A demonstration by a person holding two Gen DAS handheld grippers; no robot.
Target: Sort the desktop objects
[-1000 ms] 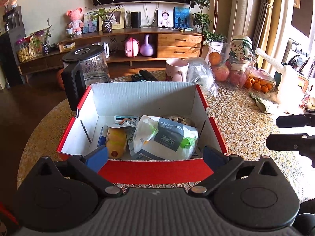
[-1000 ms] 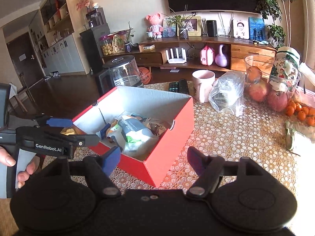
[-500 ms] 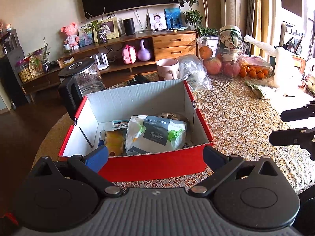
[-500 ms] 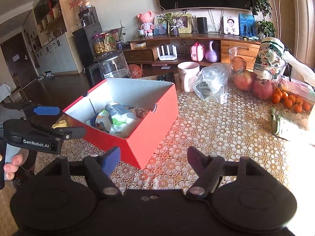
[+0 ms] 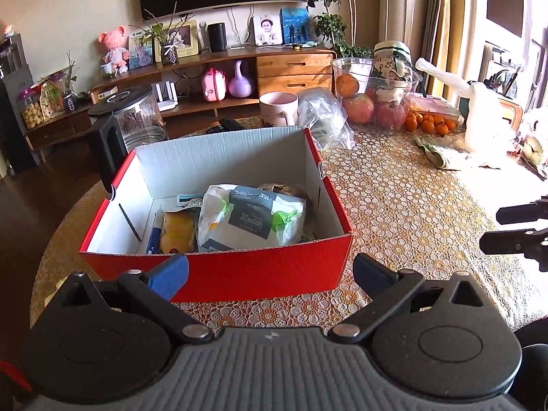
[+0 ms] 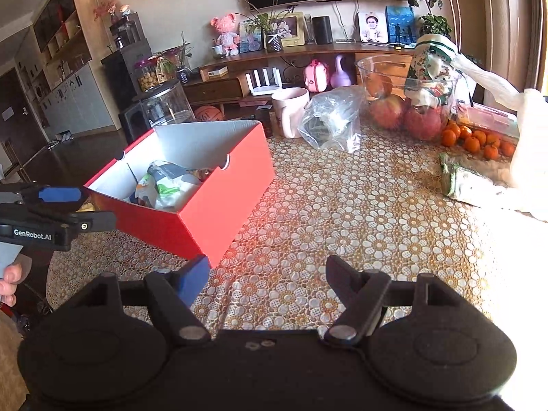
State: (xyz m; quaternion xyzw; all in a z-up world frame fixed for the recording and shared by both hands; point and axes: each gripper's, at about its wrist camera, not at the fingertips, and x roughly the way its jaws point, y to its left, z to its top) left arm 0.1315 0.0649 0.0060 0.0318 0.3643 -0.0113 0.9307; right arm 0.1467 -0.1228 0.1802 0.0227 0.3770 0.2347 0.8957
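Observation:
A red cardboard box [image 5: 246,272] [image 6: 226,202] with white inner walls stands on the round table. Inside lie a white wet-wipe pack [image 5: 251,217] [image 6: 164,185], a yellow snack packet [image 5: 178,231] and a blue pen [image 5: 152,236]. My left gripper [image 5: 270,272] hovers open just in front of the box's near wall, nothing between its blue pads. In the right wrist view it shows at the left edge [image 6: 73,207]. My right gripper [image 6: 267,279] is open over bare tablecloth, to the right of the box's near corner, holding nothing.
Behind the box stand a glass kettle [image 5: 133,120], a pink mug [image 5: 278,108] and a clear plastic bag [image 5: 323,120]. A bowl of apples [image 6: 407,102], small oranges [image 6: 476,140], a folded cloth [image 6: 469,181] and a white bag [image 6: 531,137] crowd the far right.
Both grippers have drawn back from the box, which now sits farther off and more to the left in both views. The right gripper has shifted right over the tablecloth. Jaws unchanged.

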